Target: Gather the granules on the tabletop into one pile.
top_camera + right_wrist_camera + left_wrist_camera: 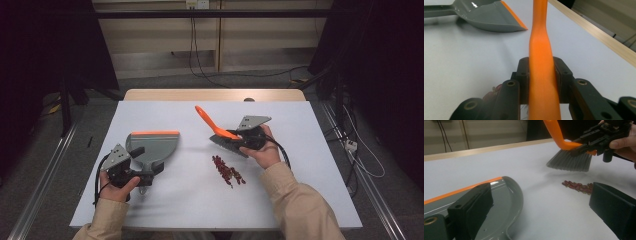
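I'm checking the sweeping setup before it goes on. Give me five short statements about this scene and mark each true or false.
1. The right tongs are shut on the brush's orange handle. True.
2. The red beans already lie inside the dustpan. False: they sit in a small heap on the white table, apart from the dustpan.
3. The left tongs are at the dustpan's handle end. True.
4. The brush bristles rest on the beans. False: in the left gripper view they hang beyond the heap, clear of it.
5. The dustpan's front lip is blue. False: it is orange.
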Tool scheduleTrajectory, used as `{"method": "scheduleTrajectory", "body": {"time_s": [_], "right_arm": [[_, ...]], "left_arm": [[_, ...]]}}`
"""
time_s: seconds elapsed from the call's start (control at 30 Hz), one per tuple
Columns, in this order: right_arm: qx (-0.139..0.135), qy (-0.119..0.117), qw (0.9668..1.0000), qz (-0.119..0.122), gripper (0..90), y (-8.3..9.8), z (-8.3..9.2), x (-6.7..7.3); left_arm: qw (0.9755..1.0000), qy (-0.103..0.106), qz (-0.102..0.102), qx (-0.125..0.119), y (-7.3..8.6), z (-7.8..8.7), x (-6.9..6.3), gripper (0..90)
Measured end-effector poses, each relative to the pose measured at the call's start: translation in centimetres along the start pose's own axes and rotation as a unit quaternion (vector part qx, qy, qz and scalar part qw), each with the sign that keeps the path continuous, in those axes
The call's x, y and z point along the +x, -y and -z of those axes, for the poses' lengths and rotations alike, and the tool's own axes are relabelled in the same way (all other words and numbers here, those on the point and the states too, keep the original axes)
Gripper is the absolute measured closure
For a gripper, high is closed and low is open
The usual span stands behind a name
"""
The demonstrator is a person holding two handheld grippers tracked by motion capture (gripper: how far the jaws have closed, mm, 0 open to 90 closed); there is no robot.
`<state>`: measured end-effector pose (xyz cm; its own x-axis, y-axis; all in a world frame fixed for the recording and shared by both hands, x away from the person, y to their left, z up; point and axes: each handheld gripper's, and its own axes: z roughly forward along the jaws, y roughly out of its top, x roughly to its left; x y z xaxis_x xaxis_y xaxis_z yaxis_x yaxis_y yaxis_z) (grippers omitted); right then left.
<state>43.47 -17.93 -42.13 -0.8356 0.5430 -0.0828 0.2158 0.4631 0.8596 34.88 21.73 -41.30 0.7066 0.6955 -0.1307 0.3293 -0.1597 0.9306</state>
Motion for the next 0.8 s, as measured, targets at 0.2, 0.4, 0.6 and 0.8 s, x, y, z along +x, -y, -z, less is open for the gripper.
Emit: {"method": "scheduleTrajectory", "body": {"time_s": [0.2, 0.4, 0.6, 0.8], "right_arm": [[-0.004, -0.033, 0.9991, 0.026, 70.9, -0.2, -1.1, 0.1], [-0.002, -0.053, 0.9975, 0.048, 70.9, -0.3, -1.7, 0.2], [0.001, -0.084, 0.9921, 0.092, 70.9, -0.5, -2.5, 0.8], [0.008, -0.107, 0.9877, 0.113, 71.0, -0.5, -2.6, 1.5]], "left_arm": [[1.0, -0.001, 0.002, 0.0, 0.1, -0.1, 0.1, 4.6], [1.0, -0.001, 0.003, 0.001, 0.1, -0.1, 0.1, 4.6], [1.0, -0.001, 0.003, 0.002, 0.1, -0.1, 0.1, 4.6], [1.0, -0.002, 0.004, -0.001, 0.1, 0.0, 0.2, 4.6]]}}
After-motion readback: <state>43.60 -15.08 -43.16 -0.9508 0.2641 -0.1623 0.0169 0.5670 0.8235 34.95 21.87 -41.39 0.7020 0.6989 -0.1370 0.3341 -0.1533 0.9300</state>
